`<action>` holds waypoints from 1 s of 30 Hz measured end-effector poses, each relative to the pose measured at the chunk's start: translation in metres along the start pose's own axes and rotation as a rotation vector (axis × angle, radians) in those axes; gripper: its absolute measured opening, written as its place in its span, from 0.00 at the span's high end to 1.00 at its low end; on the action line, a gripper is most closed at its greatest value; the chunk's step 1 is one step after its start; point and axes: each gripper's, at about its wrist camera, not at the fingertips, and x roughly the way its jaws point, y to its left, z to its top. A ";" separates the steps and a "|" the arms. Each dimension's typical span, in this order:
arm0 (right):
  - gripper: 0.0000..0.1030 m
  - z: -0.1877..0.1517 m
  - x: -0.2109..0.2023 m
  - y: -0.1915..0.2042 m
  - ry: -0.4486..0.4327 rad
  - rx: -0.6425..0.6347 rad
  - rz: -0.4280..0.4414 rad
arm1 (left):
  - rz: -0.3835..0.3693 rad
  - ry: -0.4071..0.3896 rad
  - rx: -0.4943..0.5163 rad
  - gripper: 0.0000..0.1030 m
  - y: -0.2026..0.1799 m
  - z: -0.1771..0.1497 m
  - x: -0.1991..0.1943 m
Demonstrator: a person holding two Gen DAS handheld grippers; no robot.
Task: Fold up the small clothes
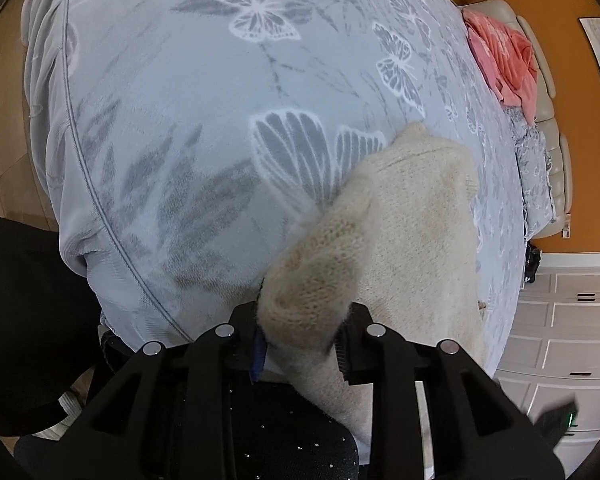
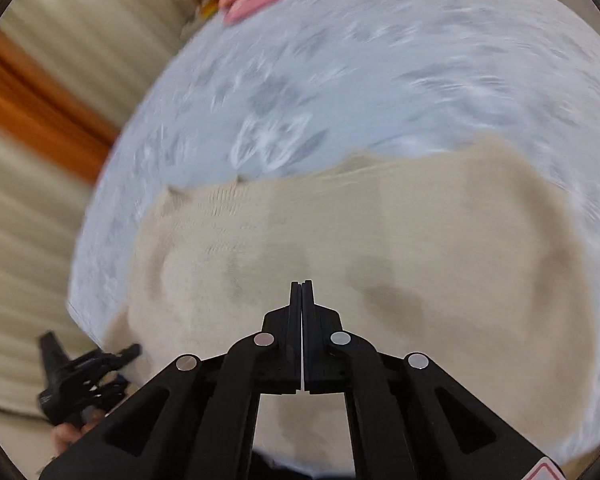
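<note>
L tool (image 1: 302,344) nearest in left wrist view: black two-finger tool, clenched on a bunched corner of the cream fuzzy knit garment (image 1: 412,216), fabric pinched between the pads and lifted off the bed. Rest of the knit trails away to the right across the grey-blue bedspread w/ white butterfly and leaf print (image 1: 204,92).

R tool (image 2: 302,292), right wrist view: pressed fully together, nothing between the fingers, hovering over the garment, not gripping it. Frame is motion-blurred. The L tool also shows at lower left there, at the knit's edge.

Garment in that view lies spread wide over the bed, mostly flat w/ a few soft wrinkles, top edge uneven. No tidy folded stack visible.

Farther back: pink crumpled cloth (image 1: 504,64) at the head end of the bed, beige padded headboard (image 1: 548,92), orange wall (image 1: 572,8), white drawer unit (image 1: 568,320).

Progress est.: early to mid. One corner picked up, so prob a fold starting or partway; can't tell how many folds are in. Left: bring corner over, flatten, finish; pink cloth maybe next.
</note>
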 end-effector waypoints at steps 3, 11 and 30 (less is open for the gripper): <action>1.00 0.001 0.052 0.017 0.157 -0.066 -0.046 | 0.003 0.006 0.009 0.74 0.000 0.001 0.001; 1.00 -0.017 0.073 -0.015 0.216 0.047 0.043 | -0.077 -0.037 0.105 0.79 -0.031 -0.003 -0.023; 0.86 -0.097 -0.070 -0.187 -0.076 0.449 0.122 | -0.277 0.145 1.111 0.72 -0.252 -0.261 0.008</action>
